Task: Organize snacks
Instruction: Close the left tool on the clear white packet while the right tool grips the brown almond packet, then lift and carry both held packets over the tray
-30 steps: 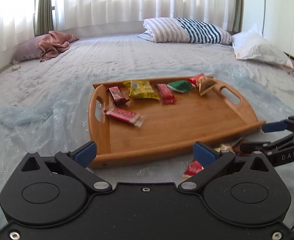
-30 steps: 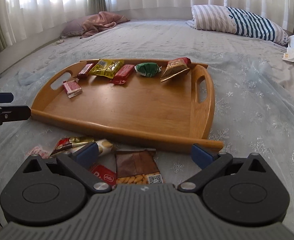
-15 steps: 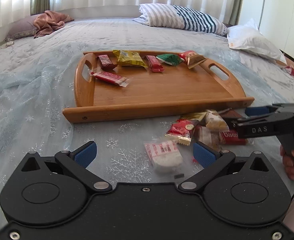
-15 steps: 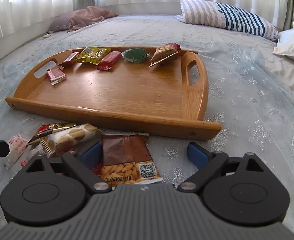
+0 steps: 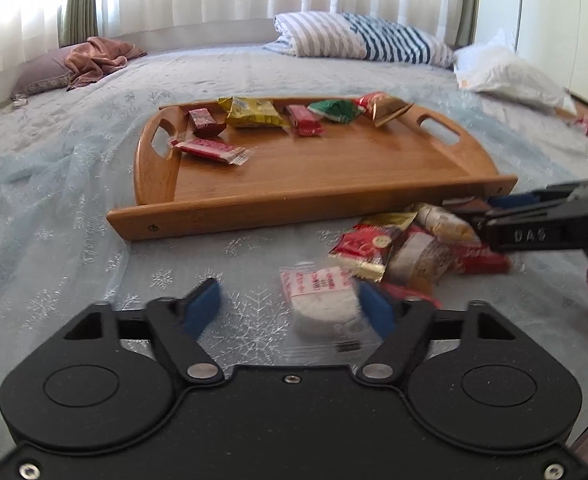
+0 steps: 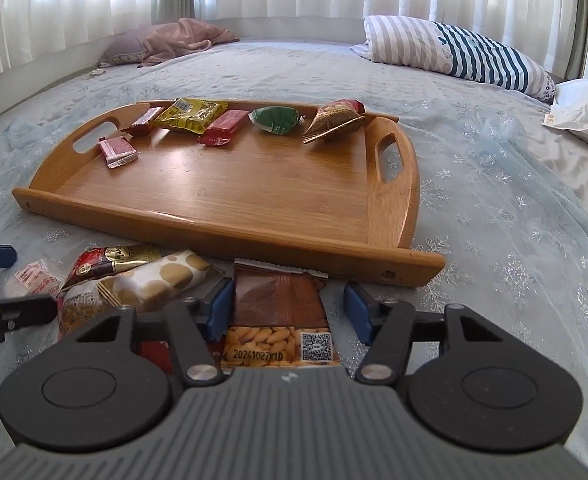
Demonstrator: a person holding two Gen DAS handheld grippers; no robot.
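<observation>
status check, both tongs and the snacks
Left tongs closing around white packet, not gripped. Right tongs closing astride brown packet. Tray ahead, unobstructed.

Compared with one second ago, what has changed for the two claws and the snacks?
Both claws came down over the loose snacks and have just been closing. The left claw now has the white packet between its fingers, the right claw the brown peanut packet; neither grips yet. The tray and its six snacks stayed put.
</observation>
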